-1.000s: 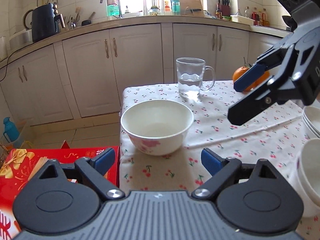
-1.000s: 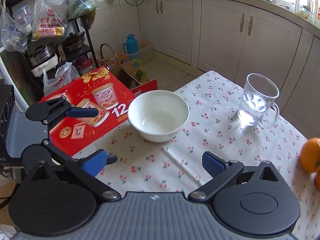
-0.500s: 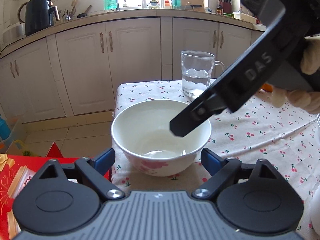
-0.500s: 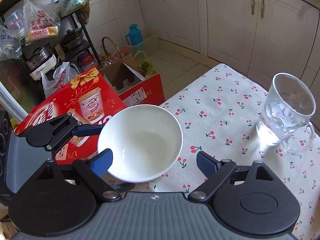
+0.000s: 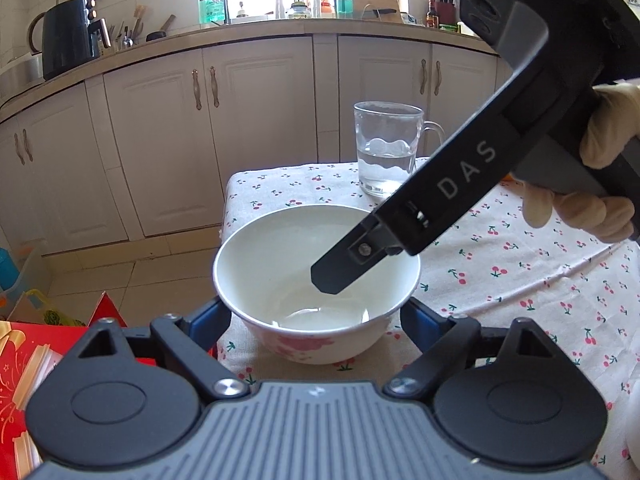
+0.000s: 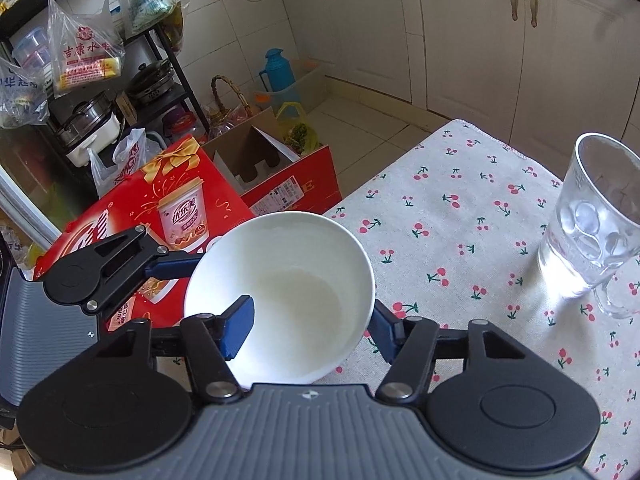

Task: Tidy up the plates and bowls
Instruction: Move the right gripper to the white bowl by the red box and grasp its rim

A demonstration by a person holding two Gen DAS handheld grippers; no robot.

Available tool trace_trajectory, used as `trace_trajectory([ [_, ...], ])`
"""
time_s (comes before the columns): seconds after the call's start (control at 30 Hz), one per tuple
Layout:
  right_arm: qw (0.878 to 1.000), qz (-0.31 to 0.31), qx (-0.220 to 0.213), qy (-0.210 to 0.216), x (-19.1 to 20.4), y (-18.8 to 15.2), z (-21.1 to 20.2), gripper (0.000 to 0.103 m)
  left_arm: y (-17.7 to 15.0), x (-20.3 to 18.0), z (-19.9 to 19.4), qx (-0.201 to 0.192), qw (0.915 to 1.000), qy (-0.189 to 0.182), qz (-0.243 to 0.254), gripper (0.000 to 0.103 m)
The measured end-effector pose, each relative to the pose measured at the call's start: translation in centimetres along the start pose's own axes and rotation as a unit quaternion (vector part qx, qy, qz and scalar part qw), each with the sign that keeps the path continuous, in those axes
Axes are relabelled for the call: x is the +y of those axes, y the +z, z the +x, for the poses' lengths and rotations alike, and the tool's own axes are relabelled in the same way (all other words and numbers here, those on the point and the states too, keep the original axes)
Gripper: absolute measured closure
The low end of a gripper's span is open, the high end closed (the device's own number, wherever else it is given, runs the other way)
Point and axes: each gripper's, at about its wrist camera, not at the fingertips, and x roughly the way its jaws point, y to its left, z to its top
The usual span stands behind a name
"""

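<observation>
A white bowl (image 5: 316, 280) with a pink flower print sits near the table's left corner on the cherry-print cloth (image 5: 540, 280); it also shows in the right wrist view (image 6: 296, 292). My left gripper (image 5: 316, 326) is open, its blue-padded fingers on either side of the bowl's base. My right gripper (image 6: 308, 330) is open and straddles the bowl's near rim, its left finger (image 6: 238, 328) inside the bowl and the other outside. The right gripper's finger (image 5: 344, 268) hangs over the bowl in the left wrist view.
A glass mug of water (image 5: 386, 150) stands behind the bowl, also in the right wrist view (image 6: 596, 232). A red gift box (image 6: 172, 208) lies on the floor left of the table. Kitchen cabinets (image 5: 260, 128) stand beyond the table edge. Something white shows at the right edge (image 5: 632, 420).
Both grippers have closed in on the bowl. The right gripper came down from the right, and one finger now dips inside the rim. The left fingers now flank the bowl.
</observation>
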Motion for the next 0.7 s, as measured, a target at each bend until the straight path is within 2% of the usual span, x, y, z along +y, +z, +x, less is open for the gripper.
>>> trace_trajectory([
  [0.43, 1.0, 0.0, -0.008, -0.001, 1.4, -1.7, -3.1, 0.035, 0.3, -2.0, -3.0, -0.006, 0.9998, -0.007, 0.018, 0.012],
  [0.7, 1.0, -0.004, -0.014, -0.007, 3.2, -4.2, -6.3, 0.035, 0.1, -4.5, -6.0, -0.004, 0.9994, -0.014, 0.032, 0.012],
])
